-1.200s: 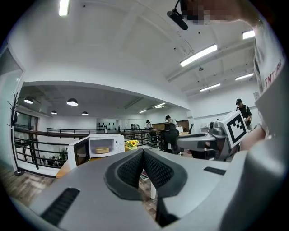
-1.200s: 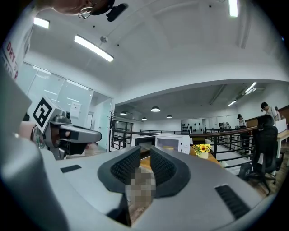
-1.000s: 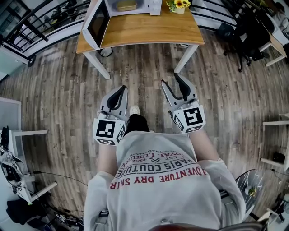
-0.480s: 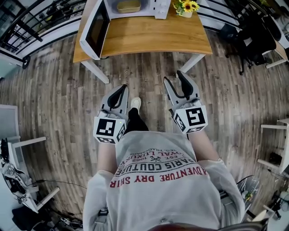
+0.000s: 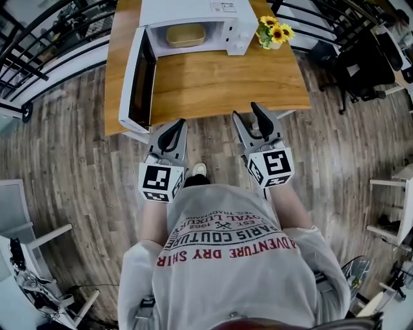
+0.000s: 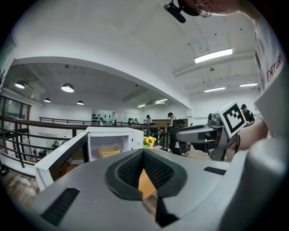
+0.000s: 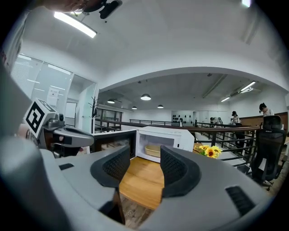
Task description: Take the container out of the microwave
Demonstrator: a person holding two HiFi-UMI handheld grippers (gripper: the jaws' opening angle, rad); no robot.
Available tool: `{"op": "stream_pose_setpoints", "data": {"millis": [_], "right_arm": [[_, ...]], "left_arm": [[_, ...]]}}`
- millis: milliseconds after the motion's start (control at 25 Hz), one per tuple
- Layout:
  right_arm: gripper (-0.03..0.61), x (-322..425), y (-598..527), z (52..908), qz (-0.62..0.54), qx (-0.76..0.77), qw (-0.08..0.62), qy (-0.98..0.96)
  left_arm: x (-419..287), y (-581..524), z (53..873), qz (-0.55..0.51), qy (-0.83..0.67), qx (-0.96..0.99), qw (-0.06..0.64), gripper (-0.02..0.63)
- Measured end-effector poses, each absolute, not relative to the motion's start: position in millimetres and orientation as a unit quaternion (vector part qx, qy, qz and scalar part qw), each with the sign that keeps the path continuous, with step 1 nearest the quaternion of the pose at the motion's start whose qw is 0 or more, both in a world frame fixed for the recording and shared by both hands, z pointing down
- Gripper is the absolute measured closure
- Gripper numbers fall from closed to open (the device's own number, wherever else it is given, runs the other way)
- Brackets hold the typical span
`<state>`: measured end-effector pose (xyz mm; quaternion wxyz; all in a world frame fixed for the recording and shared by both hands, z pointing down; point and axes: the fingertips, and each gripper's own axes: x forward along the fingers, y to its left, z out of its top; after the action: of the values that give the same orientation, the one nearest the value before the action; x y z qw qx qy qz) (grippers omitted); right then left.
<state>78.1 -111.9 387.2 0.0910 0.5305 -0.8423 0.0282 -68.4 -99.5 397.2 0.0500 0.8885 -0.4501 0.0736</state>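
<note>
Floor [image 5: 77, 167]: wood-look planks fill most of the head view around the counter.
Person [image 5: 226, 258]: lower centre of the head view, in a light shirt with printed lettering, one gripper in each hand.
Counter [image 5: 219, 77]: a wooden top on white legs in the upper centre of the frame; its near edge lies just above both gripper tips.
Microwave [image 5: 193, 13]: white, at the far edge of the counter, top centre of the frame, its cavity open.
Microwave door [image 5: 139, 87]: swung wide to the left of the frame, reaching down to the counter's near left corner.
Right gripper [image 7: 145, 158]: jaws spread, only bare counter showing between them; it points at the open cavity.
Left gripper [image 6: 143, 152]: pads pressed together at the tips, holding nothing; it sits below the door's lower end in the head view.
Container [image 5: 186, 34]: tan and shallow, inside the microwave cavity, well apart from both grippers.
Sunflowers [image 5: 274, 32]: a small bunch on the counter just right of the microwave.
</note>
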Motion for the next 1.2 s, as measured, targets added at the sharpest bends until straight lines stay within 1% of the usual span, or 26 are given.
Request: {"op": "stream_pose_setpoints", "data": {"millis": [200,400,760,1200], "right_arm": [[0.370,60.6,-166.7,393.1,0.037,0.524,0.113,-0.843],[0.371,46.6,-202.0,405.7,0.059,0.503,0.132,-0.852],[0.371,36.4,-282.3,430.4,0.043,0.436,0.181,-0.880],[0.370,-0.7,-377.1,489.7,0.052,0.287,0.319,-0.902]], "left_arm": [[-78.4,-153.7,390.8,0.077,-0.439,0.894,0.049,0.600],[-84.9,-182.9,391.2,0.076,-0.443,0.891,0.061,0.600],[-91.0,-240.7,402.7,0.081,-0.494,0.862,0.082,0.600],[-92.3,-292.8,418.1,0.082,-0.541,0.832,0.095,0.600]]}}
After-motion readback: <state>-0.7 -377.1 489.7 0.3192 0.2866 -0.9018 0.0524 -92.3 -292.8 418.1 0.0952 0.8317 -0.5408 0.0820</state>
